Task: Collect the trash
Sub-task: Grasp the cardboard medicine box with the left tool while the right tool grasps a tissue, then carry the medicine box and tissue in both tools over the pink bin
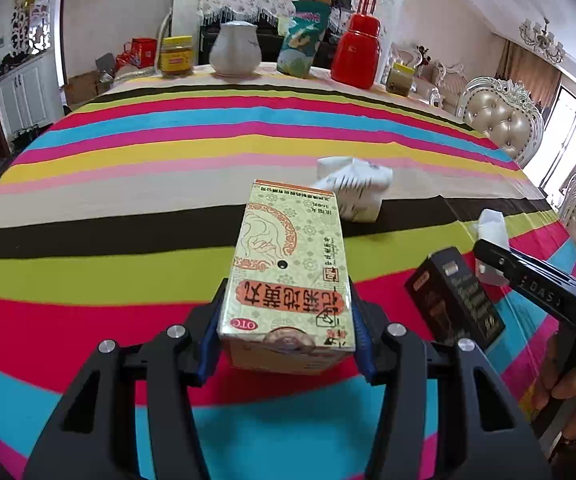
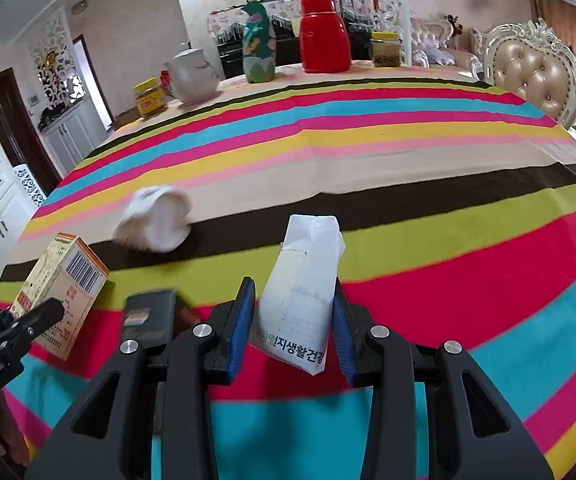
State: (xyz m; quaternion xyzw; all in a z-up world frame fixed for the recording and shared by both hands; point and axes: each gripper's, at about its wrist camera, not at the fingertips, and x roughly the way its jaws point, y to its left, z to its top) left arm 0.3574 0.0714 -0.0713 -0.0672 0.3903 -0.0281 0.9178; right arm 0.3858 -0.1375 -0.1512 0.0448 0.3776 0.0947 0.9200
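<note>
My left gripper (image 1: 286,332) is shut on a cream and orange medicine box (image 1: 288,272), held above the striped tablecloth; the box also shows in the right wrist view (image 2: 58,292). My right gripper (image 2: 293,332) is shut on a white paper packet (image 2: 303,288) with Korean print; the packet shows in the left wrist view (image 1: 491,236). A crumpled white paper cup (image 1: 353,188) lies on the cloth beyond the box, and it appears at the left of the right wrist view (image 2: 154,220). A dark small box (image 1: 453,300) lies between the grippers, also in the right wrist view (image 2: 150,312).
At the table's far edge stand a yellow-lidded jar (image 1: 176,56), a white pot (image 1: 236,50), a green bag (image 1: 301,40), a red flask (image 1: 355,52) and another jar (image 1: 399,80). Padded chairs (image 1: 499,120) stand on the right side.
</note>
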